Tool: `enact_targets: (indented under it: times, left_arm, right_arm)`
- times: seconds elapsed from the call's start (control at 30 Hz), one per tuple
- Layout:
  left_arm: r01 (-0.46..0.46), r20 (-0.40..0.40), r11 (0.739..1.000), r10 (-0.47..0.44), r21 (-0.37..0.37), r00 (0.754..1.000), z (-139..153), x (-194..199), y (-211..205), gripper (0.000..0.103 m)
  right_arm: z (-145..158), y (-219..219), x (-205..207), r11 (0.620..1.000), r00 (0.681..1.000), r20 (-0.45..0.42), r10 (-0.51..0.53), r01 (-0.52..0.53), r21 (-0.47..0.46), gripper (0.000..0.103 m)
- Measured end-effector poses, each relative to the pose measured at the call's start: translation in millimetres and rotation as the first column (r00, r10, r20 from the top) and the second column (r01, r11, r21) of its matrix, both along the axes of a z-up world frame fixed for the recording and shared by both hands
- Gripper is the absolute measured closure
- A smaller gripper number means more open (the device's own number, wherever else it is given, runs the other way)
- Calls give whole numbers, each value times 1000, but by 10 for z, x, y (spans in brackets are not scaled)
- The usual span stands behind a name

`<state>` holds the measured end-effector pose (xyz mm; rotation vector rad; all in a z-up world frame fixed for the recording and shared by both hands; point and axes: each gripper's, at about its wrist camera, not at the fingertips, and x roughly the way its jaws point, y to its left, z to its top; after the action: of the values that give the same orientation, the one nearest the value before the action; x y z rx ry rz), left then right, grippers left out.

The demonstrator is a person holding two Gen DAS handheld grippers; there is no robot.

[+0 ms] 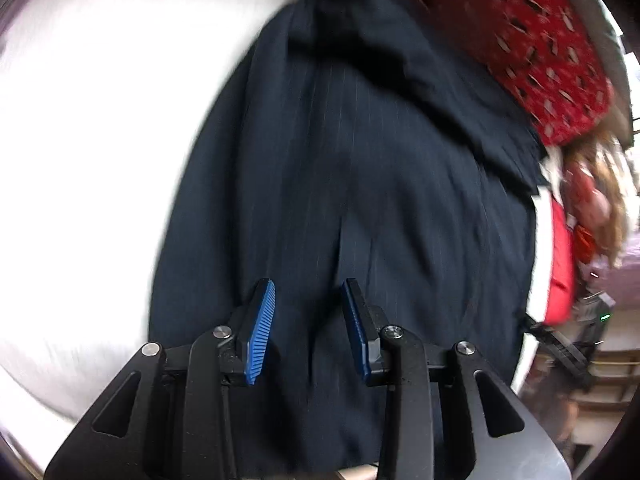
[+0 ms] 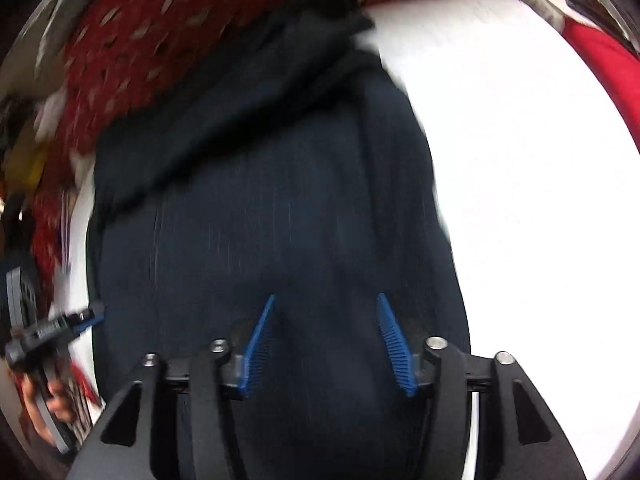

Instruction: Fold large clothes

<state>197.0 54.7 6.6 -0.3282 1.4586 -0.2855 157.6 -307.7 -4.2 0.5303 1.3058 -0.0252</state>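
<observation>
A dark navy pinstriped garment (image 1: 352, 168) lies spread on a white surface (image 1: 100, 140), with a bunched fold near its far end. My left gripper (image 1: 308, 292) is open just above the garment's near part, its blue pads empty. In the right wrist view the same garment (image 2: 272, 208) fills the middle. My right gripper (image 2: 326, 304) is open wide over it and holds nothing. The left gripper also shows in the right wrist view (image 2: 86, 318), at the garment's left edge, held by a hand. Both views are motion-blurred.
A red patterned cloth (image 1: 520, 40) lies beyond the garment's far end and also shows in the right wrist view (image 2: 160, 20). A red item (image 1: 560, 264) sits at the table's right edge. The white surface (image 2: 520, 160) stretches to the right of the garment.
</observation>
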Motion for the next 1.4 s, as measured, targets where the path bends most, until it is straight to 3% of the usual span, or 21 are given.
enact_targets:
  times: [0.1, 0.2, 0.27, 0.37, 0.43, 0.57, 0.7, 0.77, 0.8, 0.83, 0.9, 1.0, 1.13, 1.23, 1.4]
  left_arm:
    - [11, -29, 1000, -12, -18, 1000, 16, -343, 194, 71]
    - [-7, -1, 1000, 7, -16, 1000, 70, -573, 444, 68]
    - [-40, 7, 999, 41, -27, 999, 39, -693, 651, 62]
    - [-84, -16, 996, 84, 21, 996, -95, -893, 1000, 57]
    - [-96, -38, 995, 95, -19, 995, -183, -911, 1015, 57]
    - [-110, -71, 981, 99, -158, 993, -286, -963, 1000, 43]
    - [-63, -67, 988, 53, -144, 996, -328, -983, 826, 37]
    - [-44, -45, 991, 38, -125, 998, -312, -1004, 764, 41]
    - [-26, -40, 993, 22, -112, 999, -299, -1025, 761, 62]
    - [-3, -39, 996, -1, -93, 999, -288, -1068, 750, 77]
    - [14, -37, 990, -19, -140, 999, -235, -1124, 800, 92]
    - [13, -5, 974, -15, -226, 1000, 14, -1127, 793, 94]
    - [2, 51, 945, 16, -328, 999, 397, -1021, 793, 95]
    - [-7, 105, 928, 50, -371, 993, 671, -874, 764, 95]
    - [-61, 151, 900, 139, -431, 979, 963, -468, 777, 95]
  right_arm:
    - [45, 145, -525, 997, 998, -26, 54, -55, -45, 35]
    - [124, 170, -937, 991, 997, -31, 67, -70, -118, 35]
    - [214, 35, -1194, 993, 1000, 4, 16, -15, -114, 35]
    - [160, -280, -1471, 992, 997, -1, -77, 77, -99, 33]
    - [75, -434, -1607, 990, 991, -21, -131, 129, -57, 31]
    - [-49, -510, -1682, 973, 991, 2, -137, 134, 186, 31]
    - [-169, -324, -1596, 960, 998, 4, -61, 58, 275, 31]
    - [-227, -268, -1571, 953, 1000, 3, -23, 21, 302, 33]
    - [-186, -265, -1589, 950, 1000, -6, -9, 10, 311, 41]
    - [-182, -244, -1598, 950, 1000, -16, 11, -5, 313, 63]
    - [-173, -140, -1579, 968, 997, -40, 70, -58, 245, 94]
    - [-40, -91, -1587, 970, 996, 12, 87, -87, 229, 95]
    - [345, -105, -1587, 945, 985, 162, 66, -114, 308, 95]
    - [631, -185, -1492, 913, 960, 279, -5, -110, 394, 95]
    - [830, -326, -1094, 871, 923, 365, -124, -75, 486, 95]
